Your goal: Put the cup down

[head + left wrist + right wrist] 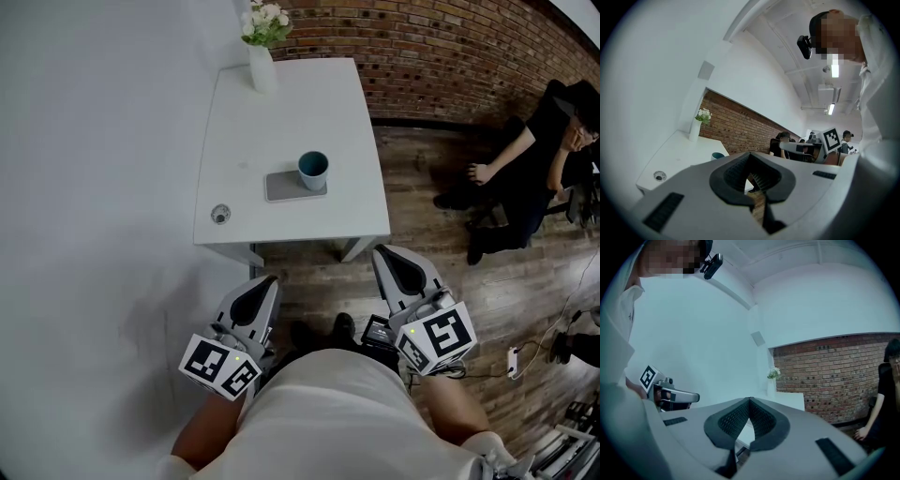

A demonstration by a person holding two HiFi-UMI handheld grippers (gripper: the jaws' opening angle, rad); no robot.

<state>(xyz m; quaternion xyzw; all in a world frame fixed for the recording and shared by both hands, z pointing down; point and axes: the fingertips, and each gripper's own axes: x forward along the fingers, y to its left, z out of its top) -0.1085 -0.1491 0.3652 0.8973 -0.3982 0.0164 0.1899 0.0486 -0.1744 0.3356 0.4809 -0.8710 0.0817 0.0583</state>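
- Holding the left gripper low in front of the body, short of the table's near edge, with its jaws meeting tip to tip and clasping nothing.
- Holding the right gripper a little further forward, just by the table's near right corner, with its jaws likewise pressed together and empty.
- Pointing both grippers toward the white table without touching it.
- Looking down at the cup, well apart from both grippers and standing upright on the tabletop, right of the middle and toward the near half.
- Showing a small teal body, narrowing slightly toward the base, with a round open mouth, a paler rim and a dark inside; being too small to tell whether there is a handle.
- Sitting on the right end of a flat grey pad, a rounded rectangle lying flat and leaving most of its left part bare.
- Noting a small round thing near the table's front left corner, apart from the pad.
- Finding a white vase upright at the table's far edge beside the white wall, carrying white flowers.
- Taking in the brick wall behind the table and the wooden floor to the right.
- Catching a seated person in black at the far right, well away from the table.
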